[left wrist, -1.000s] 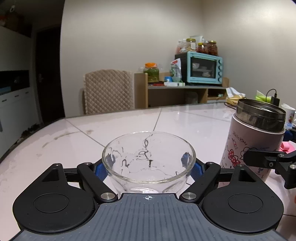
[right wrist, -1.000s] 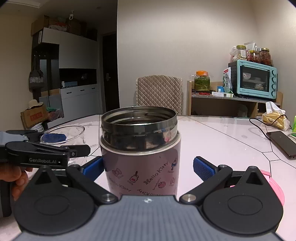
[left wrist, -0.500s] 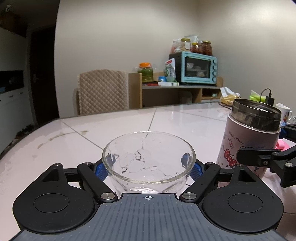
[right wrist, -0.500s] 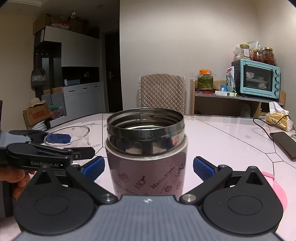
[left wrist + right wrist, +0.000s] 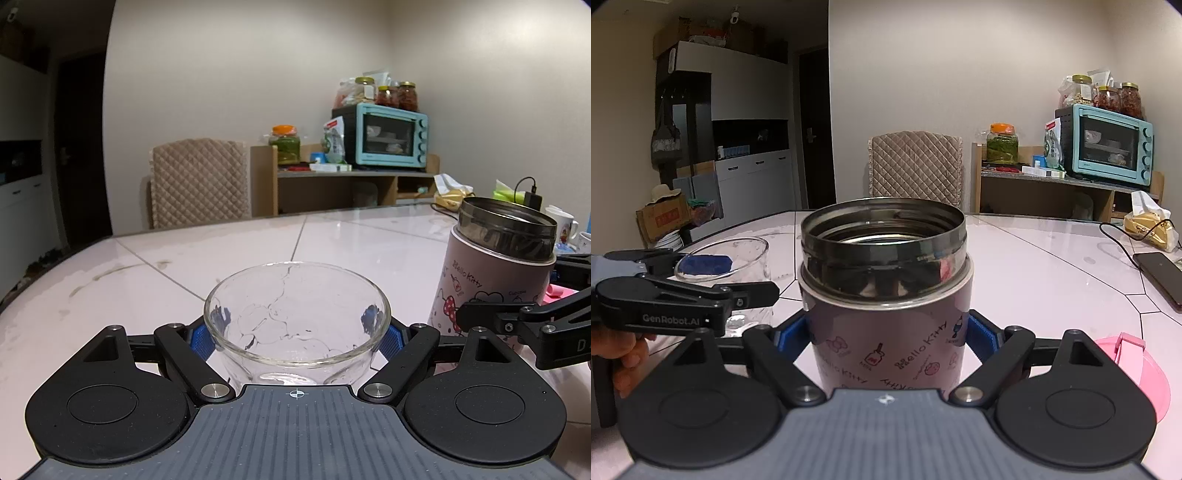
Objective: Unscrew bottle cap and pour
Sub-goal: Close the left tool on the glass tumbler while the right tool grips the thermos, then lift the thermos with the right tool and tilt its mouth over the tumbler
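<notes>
The room is a dim kitchen, and a glossy pale desk (image 5: 332, 236) carries the things. The flask (image 5: 886, 295) stands upright with its steel mouth uncovered; a pink cap (image 5: 1145, 373) lies on the desk just to its right. The right gripper (image 5: 886, 332) is clamped on the flask's printed body, below the steel collar, which looks a good place to hold. The flask is stiff, probably heavy if filled, and its smooth wall may slip when tilted. The left gripper (image 5: 297, 332) is closed on the sides of a glass bowl (image 5: 297, 302), just left of the flask. The glass is fragile and slippery, so only gentle pressure is wise.
</notes>
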{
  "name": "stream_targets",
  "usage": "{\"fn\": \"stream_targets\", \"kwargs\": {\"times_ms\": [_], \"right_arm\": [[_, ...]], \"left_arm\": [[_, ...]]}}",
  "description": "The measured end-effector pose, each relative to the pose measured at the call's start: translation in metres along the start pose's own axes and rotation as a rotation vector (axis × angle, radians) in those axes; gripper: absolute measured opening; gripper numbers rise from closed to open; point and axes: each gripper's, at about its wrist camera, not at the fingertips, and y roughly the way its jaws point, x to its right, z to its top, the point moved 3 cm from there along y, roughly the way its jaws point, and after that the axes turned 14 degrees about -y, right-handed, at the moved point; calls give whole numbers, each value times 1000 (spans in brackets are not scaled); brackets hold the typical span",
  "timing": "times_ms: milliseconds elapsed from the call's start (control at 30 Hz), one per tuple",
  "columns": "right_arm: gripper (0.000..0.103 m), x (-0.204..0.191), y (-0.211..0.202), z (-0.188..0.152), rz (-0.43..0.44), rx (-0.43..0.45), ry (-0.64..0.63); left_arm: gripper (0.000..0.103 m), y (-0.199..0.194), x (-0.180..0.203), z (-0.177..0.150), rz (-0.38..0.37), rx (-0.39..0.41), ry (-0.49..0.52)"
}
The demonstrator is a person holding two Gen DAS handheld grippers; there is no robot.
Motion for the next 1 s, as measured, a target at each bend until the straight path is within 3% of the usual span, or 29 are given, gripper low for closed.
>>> {"fn": "stream_targets", "kwargs": {"times_ms": [400, 1000], "right_arm": [[87, 2, -3, 2, -8, 13, -83], [87, -24, -9, 23, -54, 31, -483]], "left_arm": [[87, -4, 3, 1, -70, -8, 22], [87, -3, 20, -5, -248, -53, 85]]}}
